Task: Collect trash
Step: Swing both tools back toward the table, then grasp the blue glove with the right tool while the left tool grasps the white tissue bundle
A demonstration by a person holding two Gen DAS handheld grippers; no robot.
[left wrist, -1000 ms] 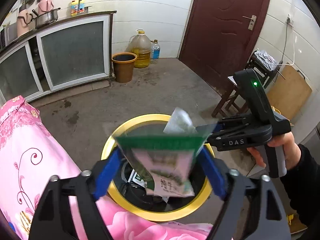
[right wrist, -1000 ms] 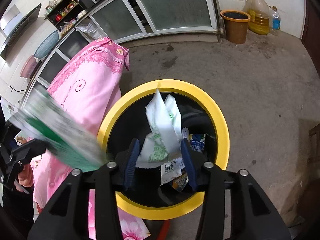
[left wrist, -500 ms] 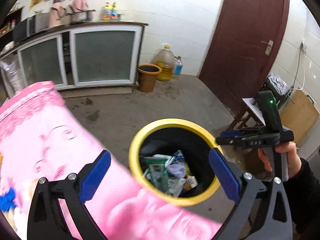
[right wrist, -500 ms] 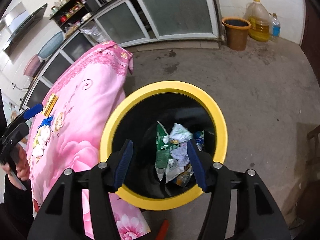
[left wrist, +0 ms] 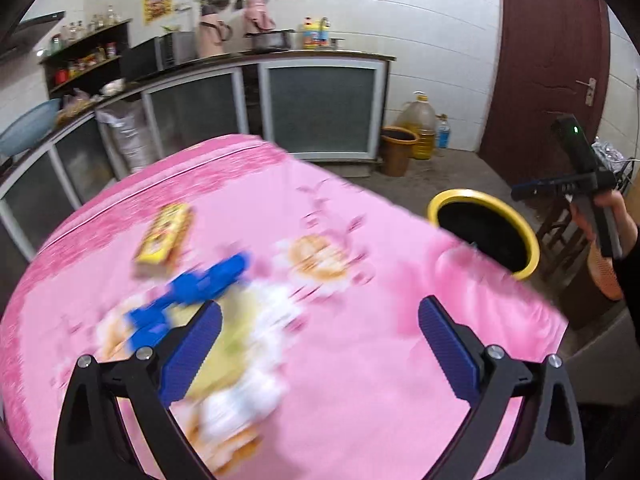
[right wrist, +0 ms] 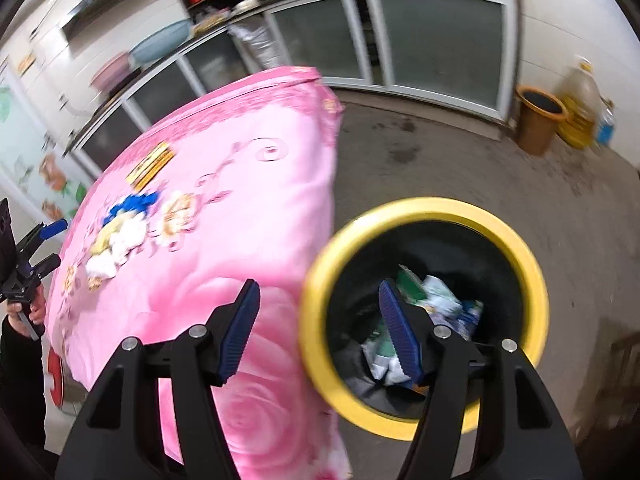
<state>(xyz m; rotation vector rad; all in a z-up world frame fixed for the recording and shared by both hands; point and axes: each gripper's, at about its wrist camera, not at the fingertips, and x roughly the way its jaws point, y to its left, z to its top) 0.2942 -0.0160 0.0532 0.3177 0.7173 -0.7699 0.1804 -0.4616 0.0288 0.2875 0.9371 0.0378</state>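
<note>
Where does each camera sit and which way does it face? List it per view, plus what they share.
Left wrist: on the left gripper, above the pink cloth, facing the counter; its open fingers show, and the right gripper by the bin.
Right wrist: on the right gripper, looking down over the bin and cloth edge; its open fingers show, and the left gripper far left.
Shared: bin, cloth, yellow packet, blue scrap.
</note>
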